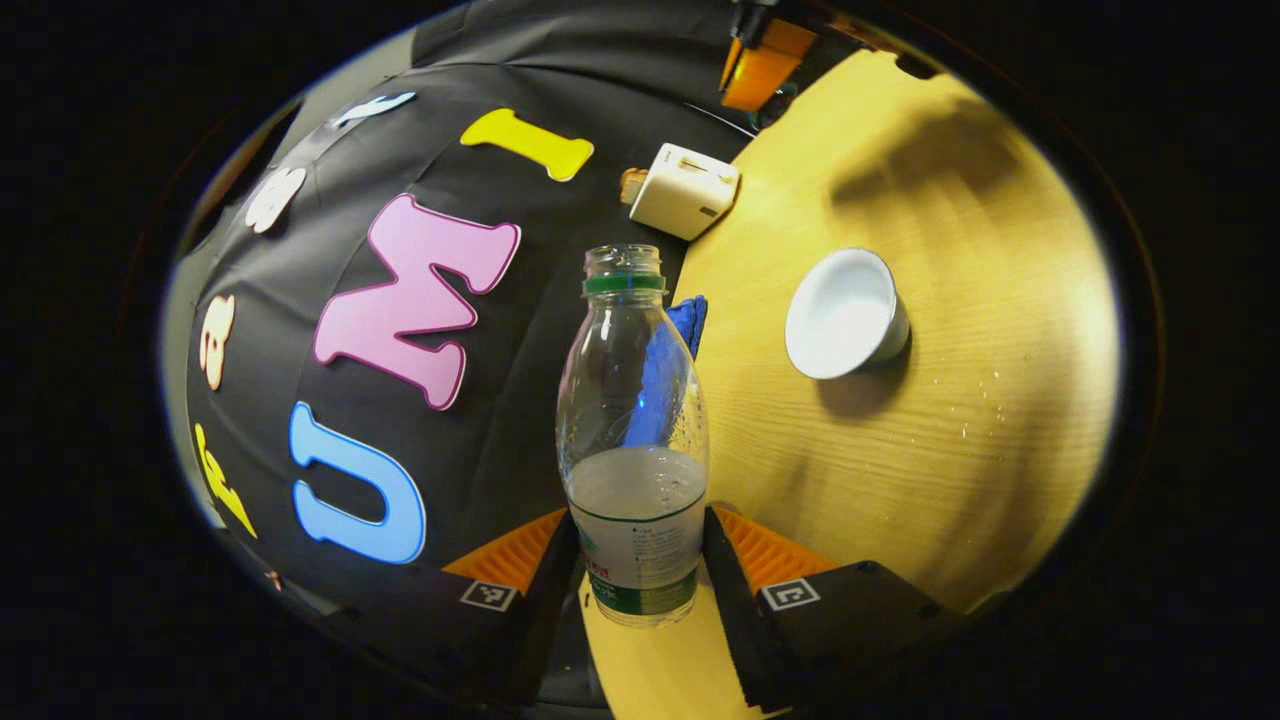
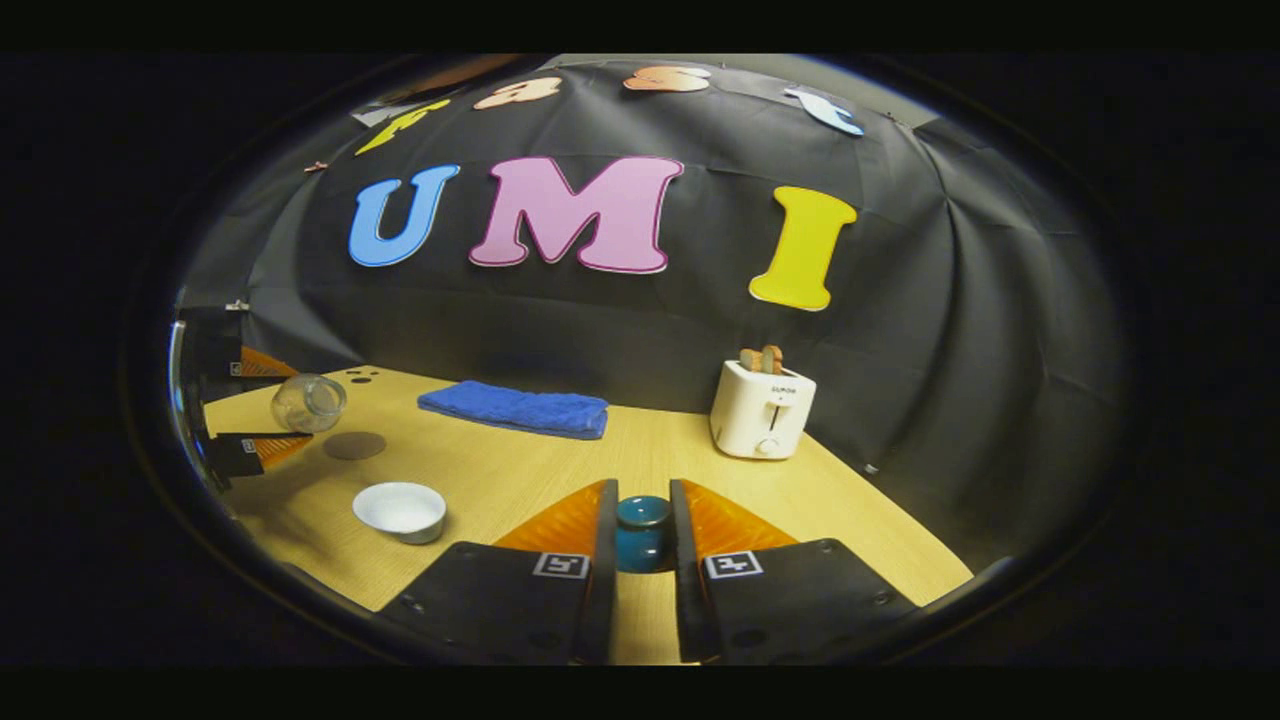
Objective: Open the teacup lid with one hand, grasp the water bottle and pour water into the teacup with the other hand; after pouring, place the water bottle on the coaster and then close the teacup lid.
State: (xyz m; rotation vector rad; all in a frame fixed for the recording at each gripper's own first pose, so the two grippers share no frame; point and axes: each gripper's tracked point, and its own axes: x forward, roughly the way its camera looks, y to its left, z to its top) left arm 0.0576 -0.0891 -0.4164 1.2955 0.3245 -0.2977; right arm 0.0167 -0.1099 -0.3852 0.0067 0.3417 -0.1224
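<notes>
Left gripper (image 1: 640, 560) clamps uncapped bottle (image 1: 632, 430), label unreadable; right gripper (image 2: 641, 545) pinches teal lid (image 2: 642, 532); cup (image 1: 845, 313) open; toaster (image 2: 762, 408) lettering illegible.

Both claws (image 1: 640, 560) (image 2: 640, 535) clamped, loaded.

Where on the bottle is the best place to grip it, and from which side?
Low on the labelled body, as the left gripper does now: the bottle has straight walls there, while the shoulder tapers to a narrow capless neck. Come from the side facing away from the teacup, fingers across the label, so the mouth stays free to tip toward the cup.
</notes>
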